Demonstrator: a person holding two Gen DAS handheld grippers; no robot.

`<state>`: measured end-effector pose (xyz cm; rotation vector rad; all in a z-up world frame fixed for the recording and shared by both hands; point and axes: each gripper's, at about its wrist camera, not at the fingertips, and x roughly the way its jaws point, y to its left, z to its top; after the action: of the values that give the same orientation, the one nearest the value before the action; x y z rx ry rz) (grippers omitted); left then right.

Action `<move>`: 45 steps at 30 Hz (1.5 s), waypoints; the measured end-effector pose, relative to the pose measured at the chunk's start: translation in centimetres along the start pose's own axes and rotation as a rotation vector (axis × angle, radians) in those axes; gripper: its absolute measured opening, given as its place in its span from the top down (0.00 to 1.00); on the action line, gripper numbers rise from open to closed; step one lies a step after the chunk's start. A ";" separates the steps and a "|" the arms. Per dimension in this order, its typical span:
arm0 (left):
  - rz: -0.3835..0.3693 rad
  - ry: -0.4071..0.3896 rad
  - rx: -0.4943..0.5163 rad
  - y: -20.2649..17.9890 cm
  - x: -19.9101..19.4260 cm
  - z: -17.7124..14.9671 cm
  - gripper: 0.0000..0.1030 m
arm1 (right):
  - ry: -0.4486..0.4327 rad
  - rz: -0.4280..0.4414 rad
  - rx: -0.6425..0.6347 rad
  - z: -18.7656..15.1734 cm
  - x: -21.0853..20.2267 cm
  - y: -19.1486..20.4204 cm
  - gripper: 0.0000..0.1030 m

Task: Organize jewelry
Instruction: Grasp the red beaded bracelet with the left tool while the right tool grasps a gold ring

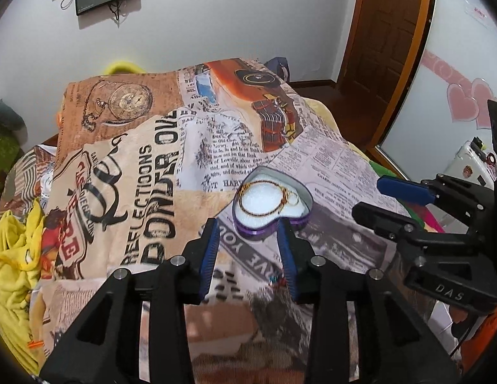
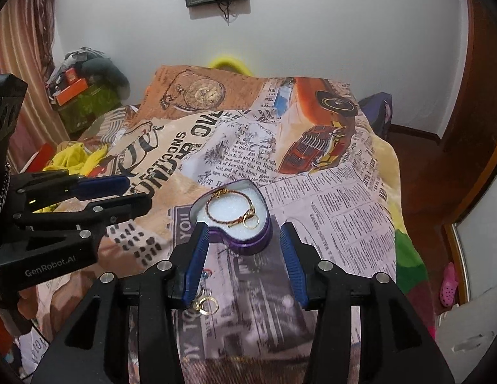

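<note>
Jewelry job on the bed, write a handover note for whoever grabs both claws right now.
Left claw: open, nothing between the pads.
Right claw: open, also empty.
Purple heart-shaped tin box with white foam lining sits on the newspaper-print blanket, just ahead of both claws.
Done: gold chain bracelet lies looped on the foam, with a gold ring at its near end.
Left: gold hoop earrings lie on the blanket near the right claw's left finger, plus a small blue-and-red piece beside them. I can see no lid for the box.
</note>
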<state>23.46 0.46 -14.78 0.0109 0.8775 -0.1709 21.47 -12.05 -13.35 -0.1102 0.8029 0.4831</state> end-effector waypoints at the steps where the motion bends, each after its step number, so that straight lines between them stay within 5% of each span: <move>1: -0.001 0.003 0.000 0.0 -0.1 -0.1 0.65 | 0.002 0.000 0.000 -0.2 -0.1 0.1 0.59; 17: -0.039 0.165 0.025 -0.6 3.7 -5.2 0.65 | 0.110 -0.004 0.014 -4.6 1.4 -0.3 0.59; 26: -0.073 0.181 0.028 -1.5 6.3 -5.0 0.65 | 0.187 0.023 0.018 -6.7 3.2 -0.4 0.59; 34: -0.125 0.202 -0.004 -1.1 8.4 -4.6 0.94 | 0.213 0.053 0.016 -7.5 3.9 0.0 0.59; 45: -0.117 0.113 -0.035 0.3 5.1 -4.0 0.95 | 0.213 0.061 -0.051 -7.2 4.9 1.7 0.59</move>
<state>23.61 0.33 -21.24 -0.0645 0.9940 -0.2660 18.86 -10.71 -21.67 -0.1866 1.0052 0.5560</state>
